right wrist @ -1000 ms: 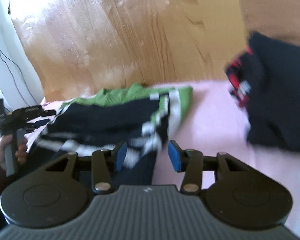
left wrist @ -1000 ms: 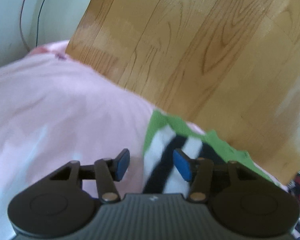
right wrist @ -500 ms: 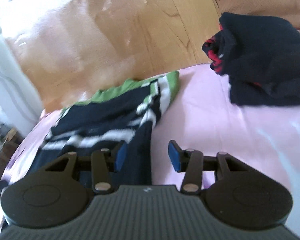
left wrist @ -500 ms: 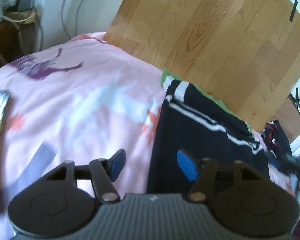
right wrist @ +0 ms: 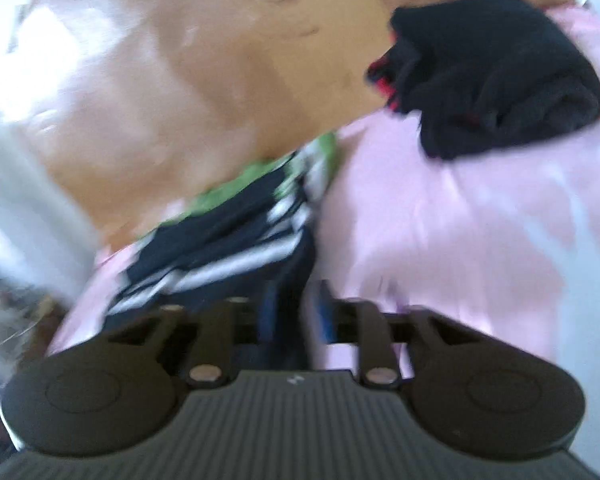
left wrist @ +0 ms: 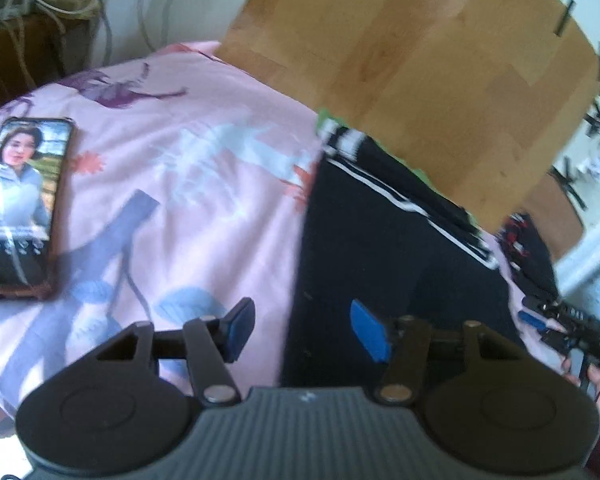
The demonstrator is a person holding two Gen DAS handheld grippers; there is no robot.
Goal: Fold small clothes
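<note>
Pink printed bedsheet (left wrist: pixel 204 184) lying against a light wooden headboard (left wrist: pixel 440 80). Left gripper (left wrist: pixel 302 330) hovering, jaws apart; right gripper (right wrist: pixel 294 312), blurred, seemingly pinching the black white-striped garment (right wrist: pixel 228 240).

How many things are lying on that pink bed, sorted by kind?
Clothes: 2, a striped black garment and a dark bundle
Phones: 1, the phone
Total: 3, all on the pink sheet

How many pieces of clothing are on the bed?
2. A striped dark garment lies by the wooden board; a bundled black garment sits farther right. More may be hidden.
</note>
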